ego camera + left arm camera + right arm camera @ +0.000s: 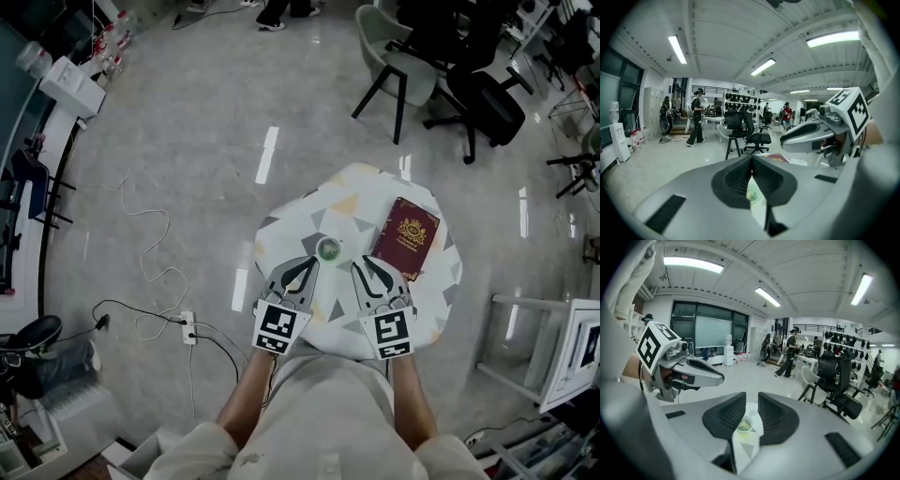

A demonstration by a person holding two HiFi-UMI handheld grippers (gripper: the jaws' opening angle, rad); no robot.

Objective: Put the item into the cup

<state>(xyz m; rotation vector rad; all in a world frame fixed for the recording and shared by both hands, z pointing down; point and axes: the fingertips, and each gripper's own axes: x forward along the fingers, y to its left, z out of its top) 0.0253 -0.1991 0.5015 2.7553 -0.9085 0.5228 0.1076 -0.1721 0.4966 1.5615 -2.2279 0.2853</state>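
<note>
1. The left gripper (751, 159) has its jaws pressed together at the tips and pinches nothing.
2. The right gripper (752, 404) has its jaws a little apart and is empty.
3. The cup (329, 249) stands on the table (281, 230), just ahead of both grippers and between their tips.
4. Something pale green lies inside the cup.
5. A dark red book (406, 236) lies ahead of the right gripper, to its right.

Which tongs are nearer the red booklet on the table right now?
Right. The right tongs sit just left of the red booklet, by its near edge. The left tongs lie farther left, on the other side of the cup.
</note>
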